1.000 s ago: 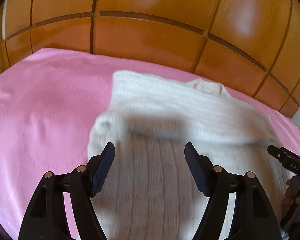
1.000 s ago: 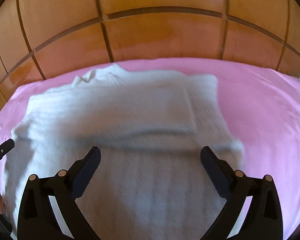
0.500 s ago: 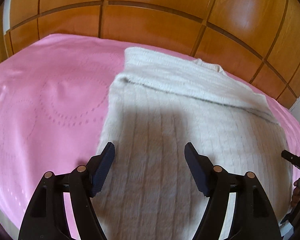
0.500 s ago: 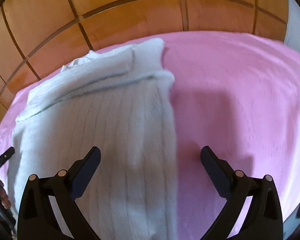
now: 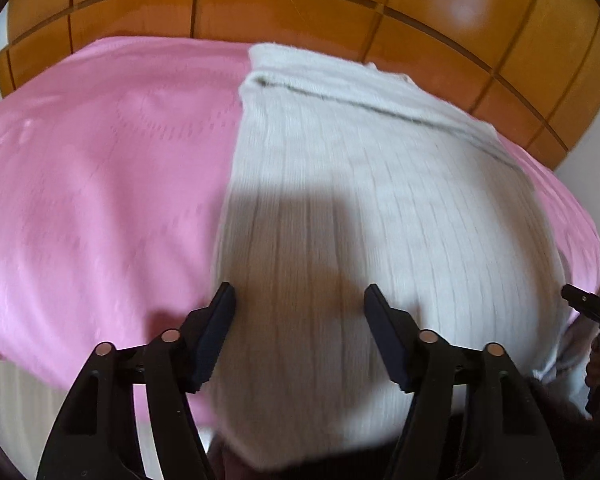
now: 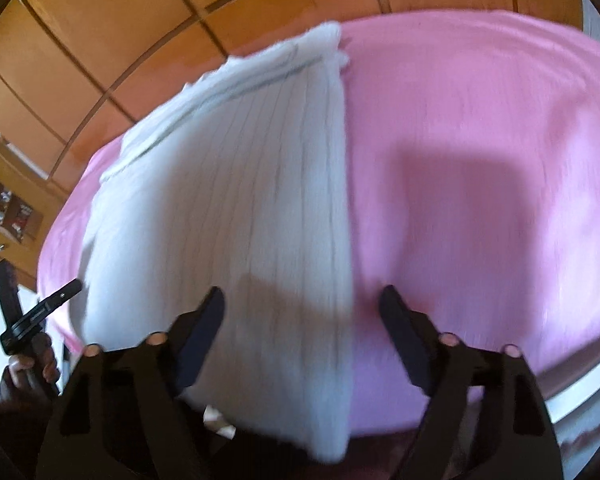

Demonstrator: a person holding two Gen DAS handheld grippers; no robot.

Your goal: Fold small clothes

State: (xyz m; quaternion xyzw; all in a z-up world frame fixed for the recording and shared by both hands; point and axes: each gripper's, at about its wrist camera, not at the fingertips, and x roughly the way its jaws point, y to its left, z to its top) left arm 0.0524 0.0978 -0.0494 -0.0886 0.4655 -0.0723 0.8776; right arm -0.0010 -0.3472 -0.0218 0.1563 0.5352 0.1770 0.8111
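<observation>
A white ribbed knit sweater [image 5: 380, 208] lies flat on a pink bedspread [image 5: 100, 200]. Its sleeves are folded across the far end and its near hem hangs over the bed's front edge. My left gripper [image 5: 300, 308] hovers over the sweater's near left part, jaws closing, with knit under the gap and the pads not pressing it. My right gripper [image 6: 302, 304] straddles the right side edge of the sweater [image 6: 228, 208], jaws closing too, pads clear of the cloth. Each gripper shows in the other's view: the right gripper [image 5: 588, 308] and the left gripper [image 6: 40, 312].
A wooden panelled wall [image 5: 300, 12] rises behind the bed. A wooden shelf with small items [image 6: 8, 208] stands at the left of the right wrist view. Bare pink bedspread [image 6: 480, 160] spreads right of the sweater. A hand [image 6: 28, 364] grips the left tool's handle.
Both grippers have pulled back from the folded sleeves toward the sweater's near hem. The right one has slid to the right edge and its jaws have narrowed. The left jaws narrowed slightly.
</observation>
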